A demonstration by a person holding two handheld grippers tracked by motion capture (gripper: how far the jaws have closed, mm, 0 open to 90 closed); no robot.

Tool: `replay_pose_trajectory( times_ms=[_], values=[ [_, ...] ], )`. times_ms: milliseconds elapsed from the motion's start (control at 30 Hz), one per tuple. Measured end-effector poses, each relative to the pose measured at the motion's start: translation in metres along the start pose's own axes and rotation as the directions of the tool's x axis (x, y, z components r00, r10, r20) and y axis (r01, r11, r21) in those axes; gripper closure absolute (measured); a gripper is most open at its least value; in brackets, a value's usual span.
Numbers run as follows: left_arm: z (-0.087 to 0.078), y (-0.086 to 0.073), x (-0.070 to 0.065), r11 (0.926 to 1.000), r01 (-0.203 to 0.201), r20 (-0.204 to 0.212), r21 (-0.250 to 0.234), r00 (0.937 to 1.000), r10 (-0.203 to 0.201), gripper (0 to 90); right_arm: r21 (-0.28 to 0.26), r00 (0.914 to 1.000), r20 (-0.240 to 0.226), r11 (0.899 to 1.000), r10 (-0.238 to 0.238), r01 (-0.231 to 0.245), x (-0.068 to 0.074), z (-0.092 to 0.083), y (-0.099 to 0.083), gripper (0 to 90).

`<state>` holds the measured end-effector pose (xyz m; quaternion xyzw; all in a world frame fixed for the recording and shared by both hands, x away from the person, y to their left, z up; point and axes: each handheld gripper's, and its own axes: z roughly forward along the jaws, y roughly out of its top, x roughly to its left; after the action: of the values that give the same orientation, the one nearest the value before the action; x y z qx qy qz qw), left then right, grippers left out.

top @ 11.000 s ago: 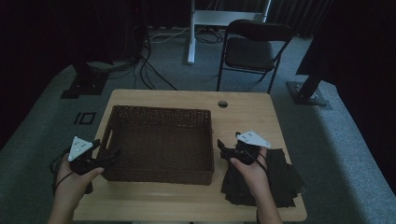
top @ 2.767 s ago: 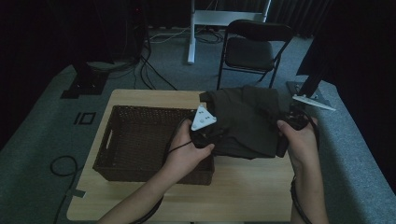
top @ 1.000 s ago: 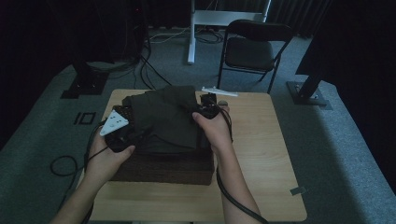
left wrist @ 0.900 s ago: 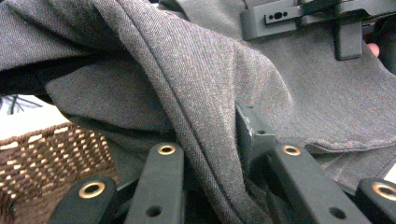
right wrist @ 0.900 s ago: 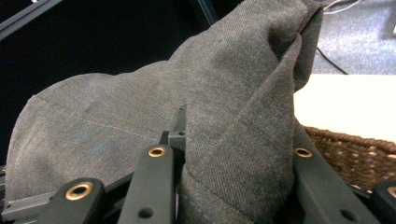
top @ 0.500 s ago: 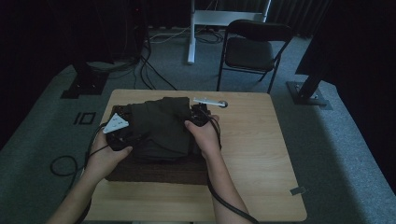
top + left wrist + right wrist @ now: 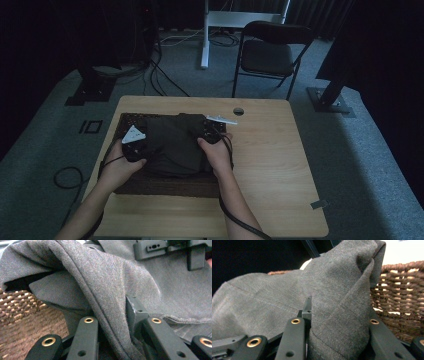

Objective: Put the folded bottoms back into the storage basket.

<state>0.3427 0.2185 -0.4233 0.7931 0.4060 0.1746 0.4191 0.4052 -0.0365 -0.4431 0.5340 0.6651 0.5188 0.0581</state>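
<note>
Left gripper (image 7: 136, 148) jaws clamped on a thick fold of the grey garment (image 7: 172, 147); cloth bunched between them in the left gripper view (image 7: 107, 322). Right gripper (image 7: 209, 136) jaws likewise pinched on the opposite edge fold (image 7: 337, 335). Garment spans between the two hands, long axis running left to right across the wicker basket (image 7: 150, 184), sagging into it, basket weave just beside the cloth on both sides (image 7: 17, 307). Both hands about equally near, one at each end. Basket sits on left half of the bench (image 7: 280, 165). Judging: lowering in, release looks next; cloth lies directly below and between the jaws
</note>
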Motion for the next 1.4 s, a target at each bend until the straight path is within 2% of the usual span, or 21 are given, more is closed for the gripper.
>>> replay_pose_trajectory(
  times_ms=[67, 133, 167, 233, 367, 500, 533, 567, 667, 833, 933, 1033, 1133, 1167, 1233, 1300, 1367, 1400],
  values=[
    [0.002, 0.001, -0.002, 0.9993, -0.020, -0.002, 0.032, 0.9998, 0.020, 73.8, 0.011, 0.9999, 0.014, 1.000, -0.002, 0.002, -0.001, 0.003, -0.004, 67.0],
    [0.005, 0.002, -0.003, 0.9972, -0.020, 0.000, 0.072, 0.9998, 0.020, 73.5, 0.025, 0.9998, 0.019, 1.000, -0.006, 0.006, -0.003, 0.006, -0.007, 67.1],
    [0.007, 0.002, -0.002, 0.9961, -0.016, -0.002, 0.086, 0.9999, 0.017, 73.4, 0.030, 0.9998, 0.022, 1.000, -0.003, 0.002, -0.004, 0.007, -0.009, 67.0],
    [0.010, 0.004, 0.001, 0.9940, -0.035, -0.006, 0.104, 0.9993, 0.036, 73.4, 0.037, 0.9997, 0.026, 0.999, 0.002, -0.003, -0.006, 0.010, -0.013, 67.1],
    [0.016, 0.004, 0.006, 0.9954, -0.044, -0.003, 0.085, 0.9990, 0.045, 73.5, 0.035, 0.9993, 0.037, 0.999, 0.009, -0.010, -0.009, 0.014, -0.016, 67.0],
    [0.021, 0.002, 0.010, 0.9984, -0.028, 0.006, 0.049, 0.9996, 0.028, 73.7, 0.034, 0.9990, 0.043, 0.999, 0.015, -0.016, -0.013, 0.017, -0.016, 67.0],
    [0.022, 0.002, 0.010, 0.9982, -0.054, -0.007, 0.024, 0.9985, 0.054, 74.0, 0.034, 0.9989, 0.044, 0.999, 0.018, -0.019, -0.014, 0.017, -0.016, 67.0],
    [0.023, 0.002, 0.010, 0.9975, -0.068, -0.010, 0.022, 0.9976, 0.068, 74.4, 0.036, 0.9988, 0.048, 0.999, 0.009, -0.011, -0.014, 0.018, -0.016, 67.0],
    [0.027, -0.002, 0.013, 0.9978, -0.063, -0.006, 0.019, 0.9980, 0.063, 75.3, 0.047, 0.9984, 0.055, 0.999, 0.009, -0.012, -0.015, 0.020, -0.015, 67.0],
    [0.030, -0.010, 0.019, 0.9995, -0.016, 0.012, 0.029, 0.9998, 0.015, 75.5, 0.069, 0.9979, 0.061, 0.997, 0.019, -0.023, -0.016, 0.025, -0.017, 66.9],
    [0.033, -0.015, 0.019, 0.9989, -0.007, 0.022, 0.047, 0.9997, 0.005, 75.8, 0.082, 0.9971, 0.072, 0.996, 0.024, -0.030, -0.016, 0.028, -0.019, 66.9],
    [0.039, -0.020, 0.020, 0.9967, -0.001, 0.023, 0.082, 0.9997, -0.001, 75.0, 0.107, 0.9949, 0.101, 0.994, -0.002, -0.009, -0.016, 0.031, -0.021, 66.2],
    [0.045, -0.025, 0.021, 0.9894, 0.018, 0.034, 0.144, 0.9992, -0.023, 70.2, 0.135, 0.9930, 0.117, 0.991, -0.019, 0.003, -0.020, 0.035, -0.024, 63.4],
    [0.048, -0.028, 0.021, 0.9844, 0.022, 0.038, 0.174, 0.9988, -0.029, 66.7, 0.138, 0.9910, 0.128, 0.990, -0.040, 0.022, -0.021, 0.037, -0.025, 61.1],
    [0.053, -0.030, 0.020, 0.9695, 0.039, 0.044, 0.242, 0.9977, -0.051, 56.7, 0.153, 0.9869, 0.146, 0.987, -0.070, 0.048, -0.020, 0.039, -0.027, 54.6],
    [0.054, -0.031, 0.020, 0.9640, 0.056, 0.041, 0.260, 0.9968, -0.069, 47.0, 0.156, 0.9765, 0.171, 0.982, -0.132, 0.105, -0.019, 0.039, -0.027, 46.7],
    [0.056, -0.031, 0.021, 0.9605, 0.066, 0.050, 0.270, 0.9953, -0.082, 35.6, 0.157, 0.9733, 0.171, 0.980, -0.153, 0.126, -0.020, 0.040, -0.027, 38.4],
    [0.056, -0.031, 0.022, 0.9600, 0.073, 0.046, 0.270, 0.9950, -0.088, 33.7, 0.163, 0.9706, 0.170, 0.976, -0.170, 0.142, -0.019, 0.039, -0.026, 36.5]
  ],
)
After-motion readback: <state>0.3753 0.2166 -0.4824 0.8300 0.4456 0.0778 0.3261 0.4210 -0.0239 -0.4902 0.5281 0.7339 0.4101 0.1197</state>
